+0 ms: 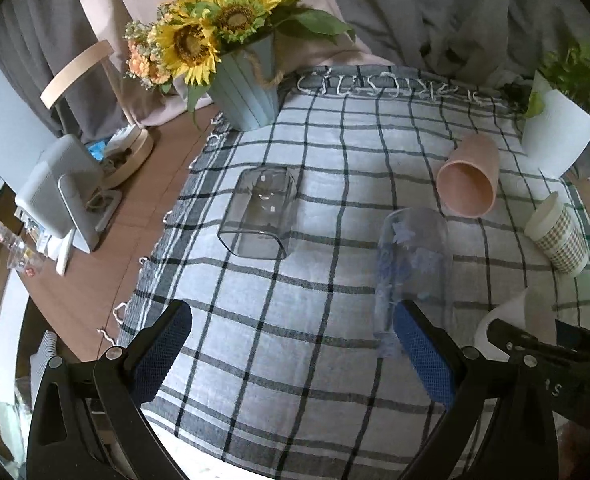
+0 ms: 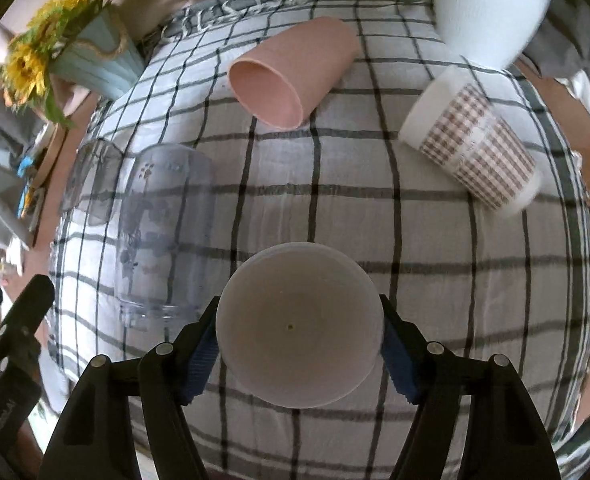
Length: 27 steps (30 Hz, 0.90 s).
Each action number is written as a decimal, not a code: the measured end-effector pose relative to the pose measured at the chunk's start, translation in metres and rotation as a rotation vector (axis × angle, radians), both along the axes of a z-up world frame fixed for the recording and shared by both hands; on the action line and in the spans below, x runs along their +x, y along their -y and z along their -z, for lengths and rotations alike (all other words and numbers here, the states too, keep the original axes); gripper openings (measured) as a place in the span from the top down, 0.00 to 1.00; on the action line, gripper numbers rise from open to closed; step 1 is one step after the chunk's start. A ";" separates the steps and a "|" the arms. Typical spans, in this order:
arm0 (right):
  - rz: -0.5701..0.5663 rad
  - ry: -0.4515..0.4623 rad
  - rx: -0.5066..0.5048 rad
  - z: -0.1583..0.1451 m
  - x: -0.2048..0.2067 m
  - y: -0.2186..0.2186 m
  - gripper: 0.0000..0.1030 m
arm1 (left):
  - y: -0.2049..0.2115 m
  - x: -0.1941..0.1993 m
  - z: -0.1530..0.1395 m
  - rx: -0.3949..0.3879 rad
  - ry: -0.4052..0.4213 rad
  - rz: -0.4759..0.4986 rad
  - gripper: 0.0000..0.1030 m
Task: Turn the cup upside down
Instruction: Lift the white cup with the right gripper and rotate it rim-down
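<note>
Right wrist view looks down on a checked cloth, white with dark lines and a fringed far edge, spread over a brown wooden table. Grey and pink drapes hang behind the table. At its far left corner stands a pale blue pot holding sunflowers. At the far right stands a white pot with green leaves, cut off by the edge of both views.

My right gripper has its blue-padded fingers pressed on either side of a white cup, whose open mouth faces the camera. Its inside looks empty, with a small dark speck at the bottom. From the left wrist view only a sliver of that cup shows, low on the right, behind my right gripper.

My left gripper is spread wide above the cloth and holds nothing.

Four more cups lie on their sides on the cloth. A clear glass with faint blue print lies just beside my left gripper's right finger; I cannot tell whether they touch. A smoky square-sided glass lies further left. A pink cup lies toward the back, mouth toward me and empty. A checked cup with a white rim lies at the right. Blurred clutter sits on the table's left side.
</note>
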State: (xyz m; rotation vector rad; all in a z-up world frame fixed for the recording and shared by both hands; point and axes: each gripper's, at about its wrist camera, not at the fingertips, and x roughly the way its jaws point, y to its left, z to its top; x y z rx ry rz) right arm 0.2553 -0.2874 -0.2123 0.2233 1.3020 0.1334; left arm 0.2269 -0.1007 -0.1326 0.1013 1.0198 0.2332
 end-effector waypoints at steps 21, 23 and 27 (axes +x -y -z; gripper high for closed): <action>-0.115 -0.317 -0.060 0.007 -0.048 -0.022 0.31 | -0.013 -0.021 0.028 -0.066 -0.083 0.058 0.00; -0.126 -0.342 -0.076 0.016 -0.042 -0.025 0.31 | -0.018 -0.019 0.030 -0.068 -0.089 0.030 0.00; -0.137 -0.317 -0.091 0.018 -0.029 -0.031 0.31 | -0.027 -0.018 0.032 -0.068 -0.085 -0.005 0.00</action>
